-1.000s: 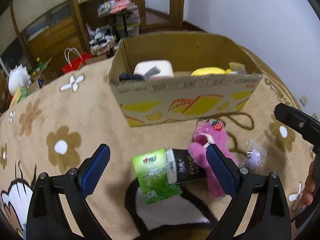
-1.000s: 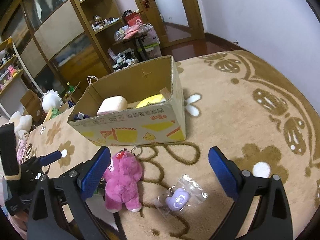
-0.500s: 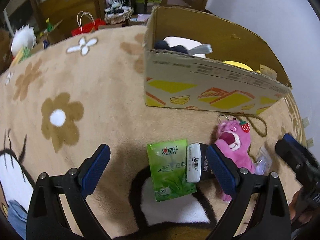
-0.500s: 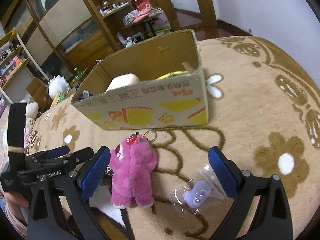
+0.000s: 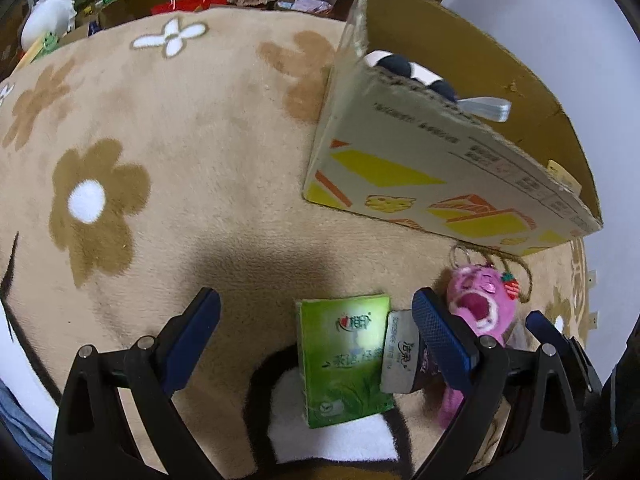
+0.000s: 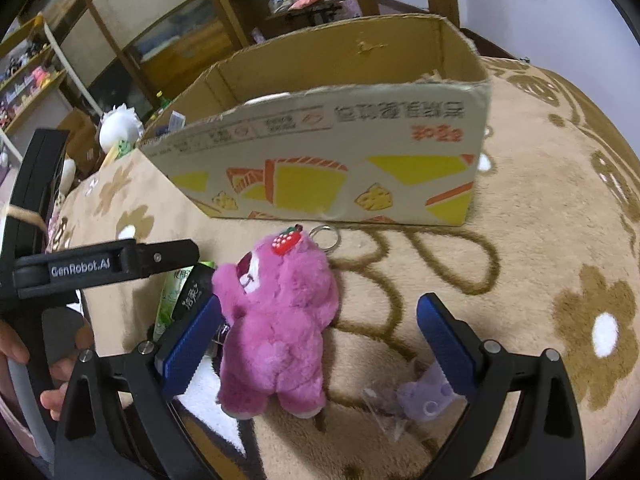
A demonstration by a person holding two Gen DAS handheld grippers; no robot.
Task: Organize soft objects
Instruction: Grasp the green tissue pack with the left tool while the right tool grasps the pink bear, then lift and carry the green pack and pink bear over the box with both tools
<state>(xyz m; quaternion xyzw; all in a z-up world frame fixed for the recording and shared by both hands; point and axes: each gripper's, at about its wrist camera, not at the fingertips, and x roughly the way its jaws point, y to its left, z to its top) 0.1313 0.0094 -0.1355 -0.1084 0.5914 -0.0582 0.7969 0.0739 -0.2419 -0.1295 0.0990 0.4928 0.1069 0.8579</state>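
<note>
Left wrist view: the left gripper point(image 5: 316, 330) hangs low over the flower-patterned carpet point(image 5: 168, 152) with its blue-padded fingers spread wide and nothing between the pads. A green tissue pack point(image 5: 346, 360) lies flat in the gap, and just beside it a dark pack with a white end point(image 5: 400, 360) sits partly behind the right-hand finger, so its far side is hidden. The pink plush bear point(image 5: 478, 306) lies beyond that finger; only its head and one leg show. The cardboard box point(image 5: 420, 176) stands on the carpet beyond these; over its rim only scraps of its contents appear, something dark and white and a grey edge, too cut off to name.

In the right wrist view the right gripper point(image 6: 320, 340) is likewise wide open and empty. The bear point(image 6: 276, 328) lies face-up between its fingers, close to the left one, with a strawberry charm and a key ring at its head near the box wall point(image 6: 340, 160). A small lilac toy in a clear bag point(image 6: 420, 398) is half covered by the right-hand finger. At the left edge, a hand point(image 6: 24, 356) grips the other tool's handle, mostly out of frame.
</note>
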